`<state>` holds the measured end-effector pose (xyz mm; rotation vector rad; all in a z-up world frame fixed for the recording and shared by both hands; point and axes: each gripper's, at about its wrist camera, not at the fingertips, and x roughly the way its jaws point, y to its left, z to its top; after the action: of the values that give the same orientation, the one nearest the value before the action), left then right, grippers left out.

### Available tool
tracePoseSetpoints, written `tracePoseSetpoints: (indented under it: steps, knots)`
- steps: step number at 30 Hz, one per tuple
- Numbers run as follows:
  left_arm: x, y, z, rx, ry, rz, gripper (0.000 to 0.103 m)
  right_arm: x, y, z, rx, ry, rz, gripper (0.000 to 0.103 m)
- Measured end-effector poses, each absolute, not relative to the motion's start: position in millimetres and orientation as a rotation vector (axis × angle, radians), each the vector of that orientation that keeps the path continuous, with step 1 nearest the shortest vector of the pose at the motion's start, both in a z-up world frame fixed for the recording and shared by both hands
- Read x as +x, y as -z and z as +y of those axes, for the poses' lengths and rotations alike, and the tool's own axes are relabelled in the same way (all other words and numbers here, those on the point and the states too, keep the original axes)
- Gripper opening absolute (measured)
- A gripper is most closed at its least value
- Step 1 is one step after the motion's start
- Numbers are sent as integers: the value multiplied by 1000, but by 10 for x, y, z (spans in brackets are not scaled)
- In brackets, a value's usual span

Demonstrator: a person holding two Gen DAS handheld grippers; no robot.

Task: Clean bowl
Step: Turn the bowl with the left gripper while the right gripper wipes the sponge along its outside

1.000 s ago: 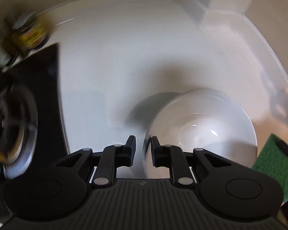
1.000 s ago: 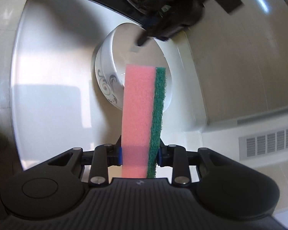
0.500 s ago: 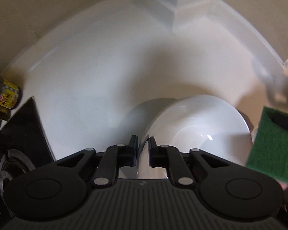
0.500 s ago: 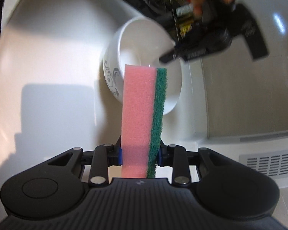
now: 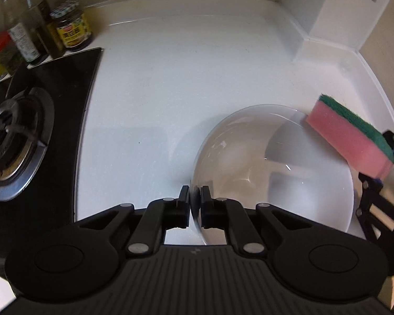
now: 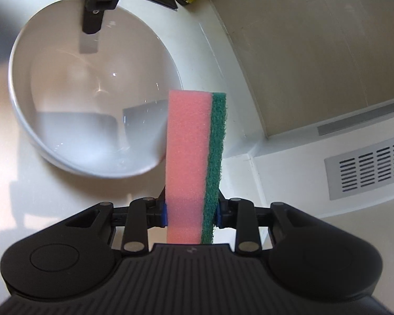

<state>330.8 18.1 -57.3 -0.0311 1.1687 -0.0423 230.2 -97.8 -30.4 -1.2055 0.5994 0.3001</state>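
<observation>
White bowl (image 5: 273, 168) rim pinched by left gripper (image 5: 195, 197) | right gripper (image 6: 191, 214) clamps pink-green sponge (image 6: 194, 162) | jar (image 5: 71, 27) label unreadable

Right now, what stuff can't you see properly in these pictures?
- Outside of the bowl: both views look into it, so its own walls hide the outside.
- Near end of the sponge: in the right view it disappears between the right gripper fingers.
- Bowl rim pinched by the left gripper: fingers cover it.
- Bottles: left view, labels too small; some cut off by the edge.
</observation>
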Motion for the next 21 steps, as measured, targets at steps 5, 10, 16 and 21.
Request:
tracePoseSetpoints:
  steps: [5,10,16,21]
  knots:
    - [3304,543,235,-47,24,1164,4,1933,298,-917,-1157,-224,637,27]
    - [3291,549,232,-65,-2,1164,4,1522,275,-754,-1075,-232,671,27]
    - [3234,557,253,-99,-21,1166,4,1154,238,-462,-907,-376,698,27]
    - [3074,557,185,-95,-33,1172,9,1309,269,-604,-806,-371,751,26]
